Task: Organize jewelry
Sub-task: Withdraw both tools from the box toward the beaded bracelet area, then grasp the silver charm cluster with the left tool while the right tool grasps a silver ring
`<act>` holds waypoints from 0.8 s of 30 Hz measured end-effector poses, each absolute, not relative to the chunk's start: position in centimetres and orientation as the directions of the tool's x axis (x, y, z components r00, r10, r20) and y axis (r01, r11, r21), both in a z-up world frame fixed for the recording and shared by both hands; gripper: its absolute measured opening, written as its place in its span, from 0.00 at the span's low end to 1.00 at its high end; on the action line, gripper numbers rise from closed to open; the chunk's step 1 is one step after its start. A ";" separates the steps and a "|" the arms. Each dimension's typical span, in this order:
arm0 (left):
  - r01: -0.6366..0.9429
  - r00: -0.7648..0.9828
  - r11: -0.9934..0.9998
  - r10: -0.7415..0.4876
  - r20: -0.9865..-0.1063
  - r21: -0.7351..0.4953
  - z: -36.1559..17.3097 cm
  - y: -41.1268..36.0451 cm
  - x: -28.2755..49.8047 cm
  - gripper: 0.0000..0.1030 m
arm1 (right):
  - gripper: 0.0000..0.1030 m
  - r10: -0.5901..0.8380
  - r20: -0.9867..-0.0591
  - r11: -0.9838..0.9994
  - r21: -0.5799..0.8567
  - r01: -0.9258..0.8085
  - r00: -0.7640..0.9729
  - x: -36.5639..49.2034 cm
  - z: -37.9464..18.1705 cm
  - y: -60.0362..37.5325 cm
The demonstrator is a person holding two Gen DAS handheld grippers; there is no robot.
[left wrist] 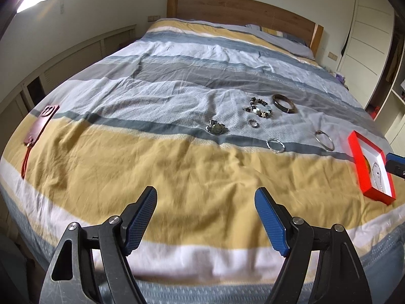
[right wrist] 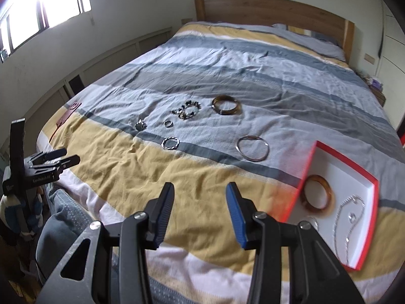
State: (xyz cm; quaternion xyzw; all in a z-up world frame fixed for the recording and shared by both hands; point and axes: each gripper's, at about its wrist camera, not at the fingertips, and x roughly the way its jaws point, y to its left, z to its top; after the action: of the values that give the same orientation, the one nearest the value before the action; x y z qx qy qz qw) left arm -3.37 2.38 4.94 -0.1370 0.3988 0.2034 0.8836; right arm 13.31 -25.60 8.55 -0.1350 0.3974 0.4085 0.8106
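Note:
Loose jewelry lies on the striped bedspread: a dark bangle (right wrist: 226,105), a beaded bracelet (right wrist: 186,110), a small ring (right wrist: 168,123), a watch-like piece (right wrist: 140,125), a twisted silver bangle (right wrist: 170,143) and a thin silver bangle (right wrist: 252,148). To the right, a red box (right wrist: 346,162) with a white inside holds an amber bangle (right wrist: 317,197) and a silver chain (right wrist: 350,217). My right gripper (right wrist: 200,187) hangs open and empty over the yellow stripe, left of the box. My left gripper (left wrist: 206,192) is open and empty too, well short of the twisted bangle (left wrist: 275,145) and the box (left wrist: 370,167).
A brown leather pouch (left wrist: 40,126) with a red strap lies at the bed's left edge. A wooden headboard (left wrist: 240,10) stands at the far end and white cupboards (left wrist: 367,38) on the right. The near edge of the bed runs just below both grippers.

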 end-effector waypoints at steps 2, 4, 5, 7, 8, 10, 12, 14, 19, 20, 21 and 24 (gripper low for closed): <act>-0.458 0.597 0.886 0.242 -0.765 -0.077 4.7 2.9 -2.1 0.75 | 0.39 0.556 -0.761 0.614 0.106 -0.782 0.333 13.8 8.0 -24.2; -0.450 0.595 0.889 0.233 -0.769 -0.079 4.4 3.4 -1.1 0.73 | 0.39 0.559 -0.766 0.600 0.112 -0.792 0.316 14.3 7.4 -23.0; -0.448 0.596 0.890 0.228 -0.770 -0.083 4.2 3.7 -0.6 0.72 | 0.39 0.562 -0.770 0.591 0.116 -0.798 0.304 14.7 7.1 -22.2; -0.440 0.596 0.893 0.213 -0.774 -0.092 3.7 4.3 0.5 0.70 | 0.40 0.567 -0.772 0.579 0.128 -0.805 0.285 15.2 6.6 -21.0; -0.437 0.595 0.894 0.208 -0.776 -0.095 3.5 4.5 0.9 0.69 | 0.39 0.570 -0.773 0.575 0.134 -0.807 0.278 15.4 6.4 -20.5; -0.432 0.592 0.896 0.198 -0.781 -0.100 2.9 5.0 2.1 0.67 | 0.39 0.576 -0.776 0.564 0.149 -0.812 0.258 16.0 5.8 -19.2; -0.426 0.590 0.899 0.190 -0.784 -0.103 2.4 5.6 3.1 0.66 | 0.40 0.576 -0.781 0.550 0.151 -0.821 0.242 16.6 5.3 -17.9; -0.418 0.590 0.903 0.185 -0.786 -0.101 2.1 6.1 4.1 0.65 | 0.39 0.577 -0.784 0.539 0.154 -0.828 0.229 17.1 4.7 -16.8; -0.368 0.598 0.925 0.162 -0.785 -0.089 1.3 7.4 6.9 0.65 | 0.40 0.580 -0.790 0.518 0.170 -0.838 0.199 18.5 3.3 -14.1; -0.349 0.598 0.933 0.152 -0.787 -0.085 1.1 7.7 7.6 0.65 | 0.40 0.582 -0.790 0.513 0.174 -0.840 0.192 18.8 3.0 -13.5; -0.331 0.598 0.940 0.144 -0.788 -0.080 0.9 8.0 8.1 0.65 | 0.40 0.584 -0.790 0.511 0.178 -0.841 0.187 19.0 2.8 -13.1; -0.235 0.593 0.971 0.114 -0.797 -0.035 0.3 8.5 10.2 0.65 | 0.40 0.588 -0.790 0.504 0.192 -0.842 0.171 19.9 2.0 -11.9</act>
State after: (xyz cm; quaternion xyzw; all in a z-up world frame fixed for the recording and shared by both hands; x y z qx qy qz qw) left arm 10.18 8.48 0.32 -0.0685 0.4404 0.0982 0.8898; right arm 19.87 -11.94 2.04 -0.1465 0.4331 0.4762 0.7511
